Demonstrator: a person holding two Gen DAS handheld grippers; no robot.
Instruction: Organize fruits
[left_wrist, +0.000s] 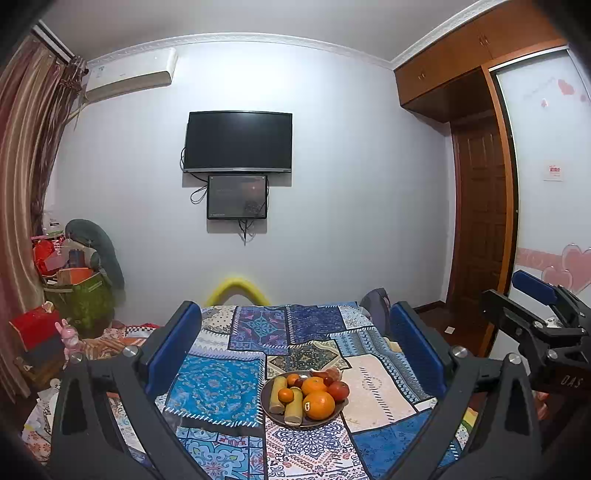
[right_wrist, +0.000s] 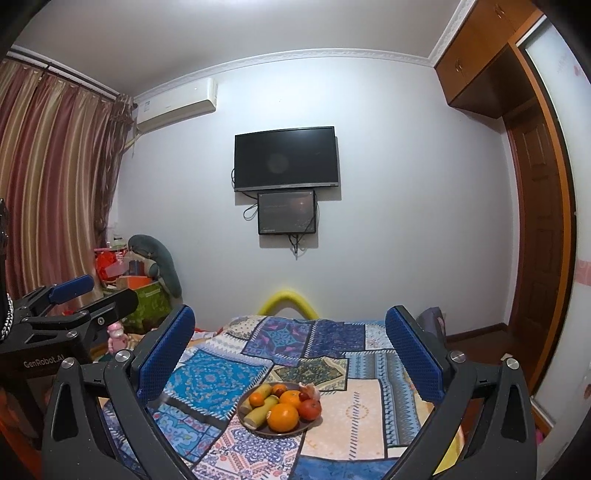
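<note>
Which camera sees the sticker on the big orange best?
The left wrist view. There the big orange at the front of the plate turns its small dark sticker toward the camera. In the right wrist view the same orange shows only plain peel; no sticker is visible.

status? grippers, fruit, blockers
Left gripper open, empty. Right gripper open, empty. Fruit untouched, piled on plate on patchwork cloth. Nothing between grippers and plate.

Even, dim indoor light, bluish cast. Soft shadow under TV. Heavy fisheye bending, dark vignetted corners. Focus sharp.
</note>
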